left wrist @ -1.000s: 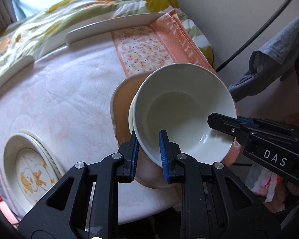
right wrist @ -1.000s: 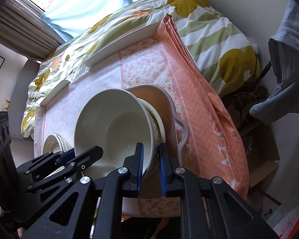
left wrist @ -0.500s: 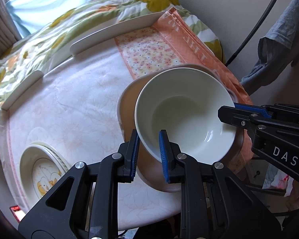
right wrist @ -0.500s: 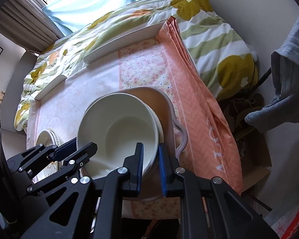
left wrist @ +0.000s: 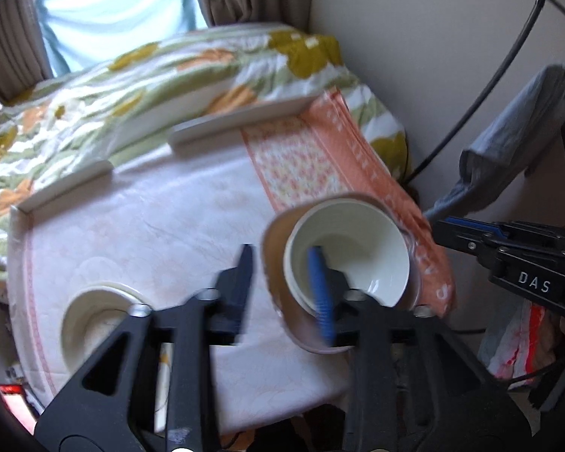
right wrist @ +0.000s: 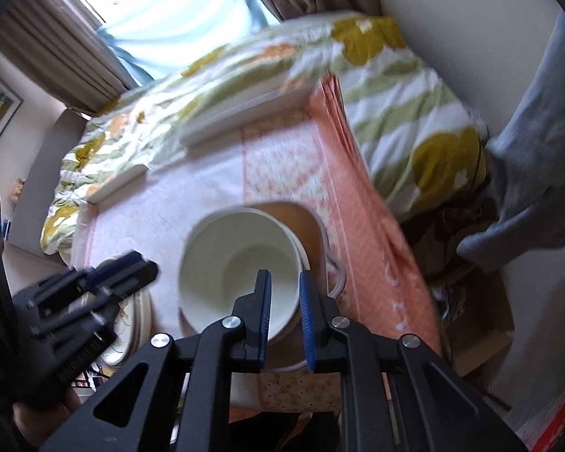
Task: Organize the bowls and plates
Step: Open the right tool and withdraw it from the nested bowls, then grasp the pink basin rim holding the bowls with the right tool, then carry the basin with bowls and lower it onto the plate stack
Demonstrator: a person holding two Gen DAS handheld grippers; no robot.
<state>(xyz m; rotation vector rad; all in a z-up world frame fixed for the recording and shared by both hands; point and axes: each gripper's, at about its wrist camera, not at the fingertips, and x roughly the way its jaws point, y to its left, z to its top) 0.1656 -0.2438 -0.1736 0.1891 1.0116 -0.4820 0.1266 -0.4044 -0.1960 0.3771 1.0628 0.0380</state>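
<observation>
A white bowl (left wrist: 352, 248) sits nested in another white bowl on a tan handled plate (left wrist: 273, 248) at the table's right edge; it also shows in the right wrist view (right wrist: 241, 260). My left gripper (left wrist: 282, 286) is open and raised above the bowl's near left rim, holding nothing. My right gripper (right wrist: 284, 312) is slightly open, its fingers apart on either side of the bowl's near rim, not clamping it. A stack of white plates (left wrist: 94, 320) with a duck picture lies at the table's near left.
The round table (left wrist: 162, 226) has a pale floral cloth and an orange patterned runner (left wrist: 305, 165) on the right. White raised ledges (left wrist: 237, 120) line the far edge. A quilted bed (left wrist: 132, 75) lies behind. Grey clothing (left wrist: 508, 150) hangs at the right wall.
Both grippers have let go of the white bowl, which now rests in the stack on the tan plate. Both have opened and pulled back and up; the left one opened wide.
</observation>
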